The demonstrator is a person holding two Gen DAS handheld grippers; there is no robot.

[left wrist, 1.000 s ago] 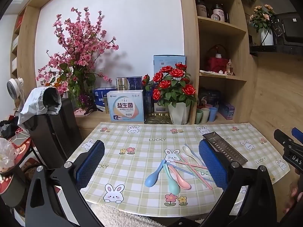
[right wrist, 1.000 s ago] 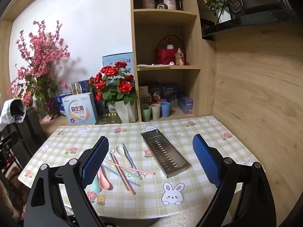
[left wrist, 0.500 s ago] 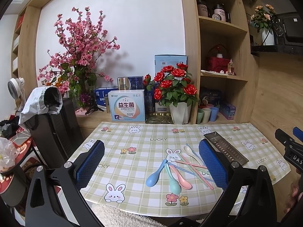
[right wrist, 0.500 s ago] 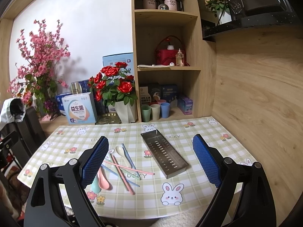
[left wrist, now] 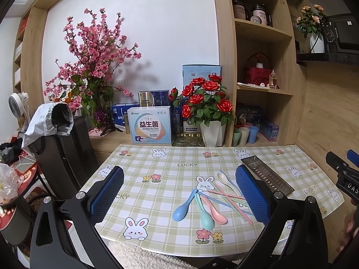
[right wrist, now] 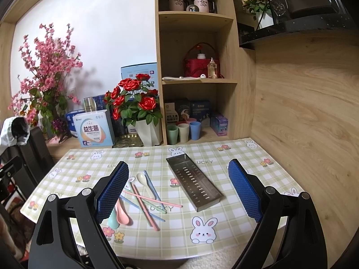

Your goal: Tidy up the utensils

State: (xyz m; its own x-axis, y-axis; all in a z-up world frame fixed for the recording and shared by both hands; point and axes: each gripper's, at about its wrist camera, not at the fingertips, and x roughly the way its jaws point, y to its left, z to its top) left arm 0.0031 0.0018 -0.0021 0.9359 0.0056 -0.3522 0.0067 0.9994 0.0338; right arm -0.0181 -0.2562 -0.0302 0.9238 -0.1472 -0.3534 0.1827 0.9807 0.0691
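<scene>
The green checked bunny-print tablecloth (left wrist: 161,179) on the tabletop is showing "LUCKY" in a few spots. The pale blue and white box (left wrist: 149,125) by the roses is reading "益生菌". Two pink lidded jars (right wrist: 188,1) on the top shelf are saying "moon cup", I think. The black clamp part (left wrist: 350,187) at the right edge is showing "DAS".

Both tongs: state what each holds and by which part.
Nothing is held. The left tongs and right tongs stand wide open above the table; the spoons and metal tray lie untouched.
</scene>
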